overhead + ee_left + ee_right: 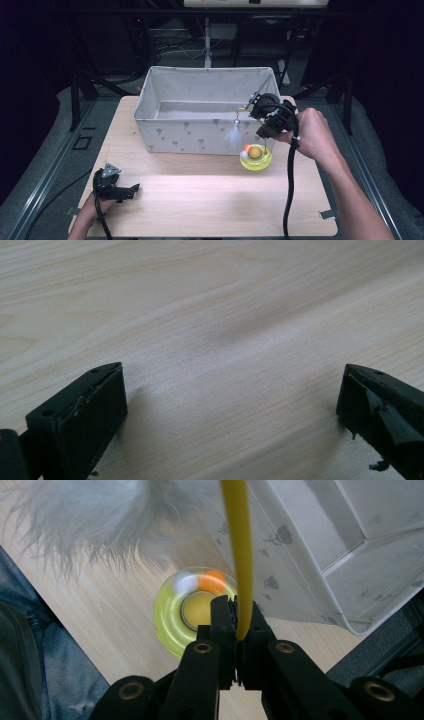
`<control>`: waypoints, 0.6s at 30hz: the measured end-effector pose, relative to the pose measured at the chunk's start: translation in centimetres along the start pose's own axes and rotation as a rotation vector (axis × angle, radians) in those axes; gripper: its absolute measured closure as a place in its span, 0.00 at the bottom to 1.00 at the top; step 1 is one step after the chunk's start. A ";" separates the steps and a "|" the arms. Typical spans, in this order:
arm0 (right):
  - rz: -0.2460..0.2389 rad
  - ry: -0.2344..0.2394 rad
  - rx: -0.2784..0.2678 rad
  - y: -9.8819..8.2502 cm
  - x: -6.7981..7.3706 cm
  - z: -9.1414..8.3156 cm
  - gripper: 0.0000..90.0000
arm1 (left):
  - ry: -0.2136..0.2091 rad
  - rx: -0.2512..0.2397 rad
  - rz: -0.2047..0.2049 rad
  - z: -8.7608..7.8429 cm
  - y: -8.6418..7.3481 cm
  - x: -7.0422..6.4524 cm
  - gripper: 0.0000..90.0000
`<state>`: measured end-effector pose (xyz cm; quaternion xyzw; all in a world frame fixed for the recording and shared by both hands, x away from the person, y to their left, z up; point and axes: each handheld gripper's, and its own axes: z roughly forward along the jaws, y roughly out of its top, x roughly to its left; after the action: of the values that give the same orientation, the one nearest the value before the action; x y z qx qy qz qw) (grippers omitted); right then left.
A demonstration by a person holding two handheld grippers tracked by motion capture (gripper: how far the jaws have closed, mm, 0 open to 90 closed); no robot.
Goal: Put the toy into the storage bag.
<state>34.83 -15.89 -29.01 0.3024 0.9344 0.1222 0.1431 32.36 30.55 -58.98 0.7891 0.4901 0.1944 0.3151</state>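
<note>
The toy — a round yellow-green dish with an orange ball and a white ball on its ring track and a yellow hub at its centre — sits on the table, just in front of the near right corner of the fabric box. A thin yellow wand rises from the toy; a white feather tuft hangs from the wand's upper end, against the box's near wall.

The right gripper is clenched on the wand: in the right gripper view its two black jaws press together with the yellow rod pinched between them, directly above the dish. The right hand holds this gripper over the right end of the box, and a black cable trails from it toward the near edge of the table.

The box is light grey with a small dark print and stands at the far middle of the table.

The left gripper rests at the near left corner of the table, held by the left hand. Its jaws stand wide apart — released, with bare wood between them in the left gripper view.
</note>
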 end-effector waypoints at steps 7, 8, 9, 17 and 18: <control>0.003 -0.001 0.005 0.6 -0.5 -0.5 0.97 | -0.002 0.000 -0.003 0.0 0.0 0.0 0.00; 0.004 -0.004 0.005 0.6 -0.6 -0.7 0.97 | -0.002 0.000 -0.003 0.0 0.0 0.0 0.00; -0.002 -0.010 0.012 0.7 -0.8 -0.8 0.97 | -0.002 0.000 -0.003 0.0 0.0 0.0 0.00; -0.001 -0.024 0.008 1.3 -1.4 -1.9 0.97 | -0.001 0.001 -0.002 0.0 0.0 0.0 0.00; 0.000 -0.026 0.009 1.4 -1.4 -2.0 0.97 | -0.001 0.001 -0.001 0.0 0.0 0.0 0.00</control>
<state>35.95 -15.91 -26.43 0.3045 0.9331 0.1140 0.1538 32.36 30.55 -58.98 0.7890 0.4905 0.1935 0.3153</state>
